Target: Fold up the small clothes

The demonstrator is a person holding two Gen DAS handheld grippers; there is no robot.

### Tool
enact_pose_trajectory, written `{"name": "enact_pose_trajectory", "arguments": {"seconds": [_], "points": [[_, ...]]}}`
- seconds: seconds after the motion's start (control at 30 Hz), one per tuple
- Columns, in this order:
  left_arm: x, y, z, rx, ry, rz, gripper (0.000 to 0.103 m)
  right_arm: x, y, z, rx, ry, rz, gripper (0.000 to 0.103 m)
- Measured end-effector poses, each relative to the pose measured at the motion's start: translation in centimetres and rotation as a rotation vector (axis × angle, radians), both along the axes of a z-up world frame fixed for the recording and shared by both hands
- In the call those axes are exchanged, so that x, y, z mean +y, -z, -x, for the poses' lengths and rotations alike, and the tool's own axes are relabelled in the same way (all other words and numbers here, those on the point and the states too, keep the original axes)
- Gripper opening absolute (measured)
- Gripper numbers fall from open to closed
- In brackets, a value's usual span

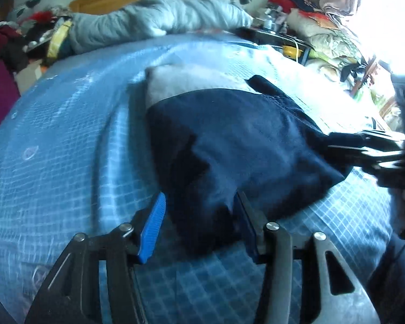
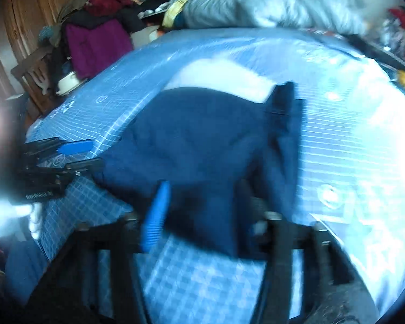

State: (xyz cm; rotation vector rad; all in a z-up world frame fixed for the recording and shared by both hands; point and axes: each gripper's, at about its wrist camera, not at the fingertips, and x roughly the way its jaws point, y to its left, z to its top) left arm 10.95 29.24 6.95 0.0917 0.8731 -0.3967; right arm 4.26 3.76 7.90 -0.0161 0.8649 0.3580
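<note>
- A dark blue garment (image 1: 229, 140) lies near the middle of the bed (image 1: 67, 135), on a blue checked sheet.
- It looks partly folded: the body forms a rough block, but a flap sticks out at 1 o'clock in the left wrist view, and the near edge is uneven.
- A pale cloth (image 1: 181, 81) lies just behind it at 12 o'clock, partly under it. Whether it is a finished fold or a separate piece, I cannot tell.
- The left gripper (image 1: 199, 224) is spread wide, its blue pads either side of the garment's near corner, gripping nothing.
- The right gripper (image 2: 202, 213) also stands apart around the near edge. The picture is blurred, so contact is unclear.
- Judgement: roughly midway. Still to do are tucking in the flap, a final fold and squaring the edges.
- A rumpled grey quilt (image 1: 154, 19) lies at the bed's head.
</note>
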Motion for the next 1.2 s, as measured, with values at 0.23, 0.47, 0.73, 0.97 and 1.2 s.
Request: {"name": "enact_pose_trajectory", "arguments": {"seconds": [0.23, 0.47, 0.73, 0.97, 1.2], "points": [[4.0, 3.1, 3.0, 0.124, -0.233, -0.079, 0.077, -2.8, 2.8, 5.0, 0.045, 0.152, 0.105, 0.087], [4.8, 5.1, 2.7, 0.165, -0.344, -0.105, 0.103, -4.3, 5.8, 4.7, 0.157, 0.226, 0.163, 0.103], [4.5, 5.1, 1.3, 0.188, -0.379, -0.091, 0.103, -4.3, 5.8, 2.6, 0.169, 0.308, 0.127, 0.103], [5.0, 5.6, 0.5, 0.191, -0.370, -0.077, 0.103, -4.7, 6.5, 0.9, 0.132, 0.309, 0.099, 0.103], [4.8, 5.7, 0.4, 0.177, -0.370, -0.085, 0.103, -4.4, 7.1, 1.8, 0.050, 0.301, 0.093, 0.103]]}}
